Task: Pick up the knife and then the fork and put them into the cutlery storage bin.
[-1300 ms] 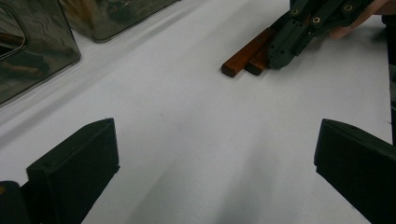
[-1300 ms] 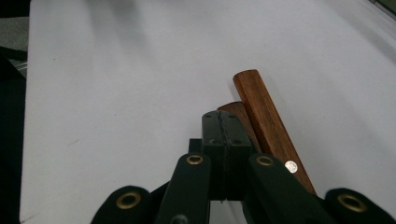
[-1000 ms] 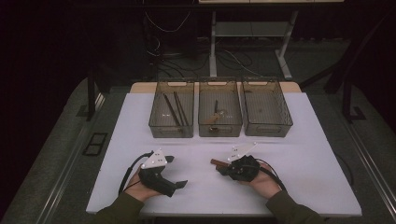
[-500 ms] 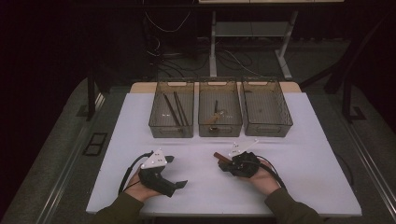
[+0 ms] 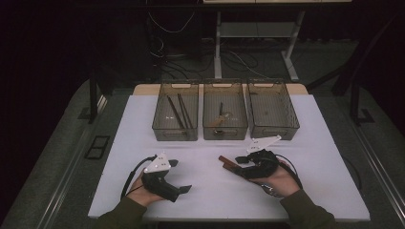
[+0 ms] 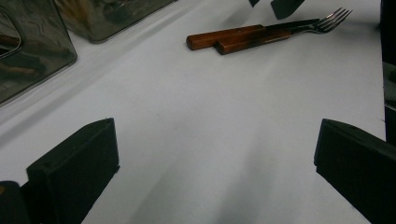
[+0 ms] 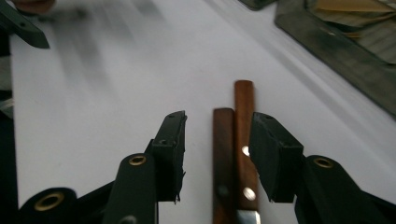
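Observation:
Two wooden-handled utensils (image 5: 225, 161) lie side by side on the white tabletop (image 5: 210, 195), right of centre. In the left gripper view they are a fork (image 6: 280, 35) and a second utensil (image 6: 224, 36) beside it. My right gripper (image 5: 237, 165) stands open over them, and the right gripper view shows both brown handles (image 7: 233, 140) between its jaws, which straddle them with a gap on the left side. My left gripper (image 5: 180, 176) rests at the front left, jaws spread wide with only bare table between them (image 6: 215, 154).
Three smoky clear bins stand in a row at the back: the left bin (image 5: 174, 134) holds dark sticks, the middle bin (image 5: 224, 134) some cutlery, and the right bin (image 5: 274, 132) looks nearly bare. Dark floor and cables lie beyond the table.
My right gripper has edged a little away from the person, staying over the two handles. The left gripper has stayed where it was.

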The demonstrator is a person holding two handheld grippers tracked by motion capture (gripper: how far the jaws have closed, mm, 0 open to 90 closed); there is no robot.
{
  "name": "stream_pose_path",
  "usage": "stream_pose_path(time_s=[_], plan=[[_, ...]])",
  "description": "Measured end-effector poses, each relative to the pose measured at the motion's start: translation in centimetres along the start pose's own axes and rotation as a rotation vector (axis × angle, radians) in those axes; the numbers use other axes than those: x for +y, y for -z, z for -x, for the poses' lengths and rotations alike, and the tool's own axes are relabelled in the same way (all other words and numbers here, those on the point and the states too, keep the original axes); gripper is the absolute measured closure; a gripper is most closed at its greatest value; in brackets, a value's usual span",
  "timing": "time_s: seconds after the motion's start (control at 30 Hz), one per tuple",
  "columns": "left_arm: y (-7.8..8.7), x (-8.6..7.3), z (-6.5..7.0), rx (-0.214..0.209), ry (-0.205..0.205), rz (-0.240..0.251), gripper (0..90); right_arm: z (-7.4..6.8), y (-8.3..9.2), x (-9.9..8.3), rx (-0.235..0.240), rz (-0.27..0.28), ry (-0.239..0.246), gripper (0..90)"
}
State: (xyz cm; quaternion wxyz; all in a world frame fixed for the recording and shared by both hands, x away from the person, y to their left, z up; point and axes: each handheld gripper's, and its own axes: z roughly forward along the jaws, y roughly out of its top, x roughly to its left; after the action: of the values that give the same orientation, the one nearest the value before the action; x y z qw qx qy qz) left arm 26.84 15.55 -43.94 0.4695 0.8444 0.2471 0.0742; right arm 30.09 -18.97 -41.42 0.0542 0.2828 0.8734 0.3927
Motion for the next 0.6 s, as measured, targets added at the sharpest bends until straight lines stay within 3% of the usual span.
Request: stream_pose_path(time_s=[0.1, 0.33, 0.6], plan=[[0.0, 0.0, 0.0, 0.0, -0.002, -0.005, 0.0, 0.2, 1.1, 0.1, -0.022, -0.027, -0.059, 53.9], [0.0, 0.0, 0.0, 0.0, -0.003, -0.006, 0.0, 0.3, 2.5, 0.3, -0.086, -0.11, -0.021, 50.1], [0.0, 0.0, 0.0, -0.001, -0.002, -0.006, 0.0, -0.4, 1.7, 0.4, -0.079, -0.24, 0.001, 56.3]])
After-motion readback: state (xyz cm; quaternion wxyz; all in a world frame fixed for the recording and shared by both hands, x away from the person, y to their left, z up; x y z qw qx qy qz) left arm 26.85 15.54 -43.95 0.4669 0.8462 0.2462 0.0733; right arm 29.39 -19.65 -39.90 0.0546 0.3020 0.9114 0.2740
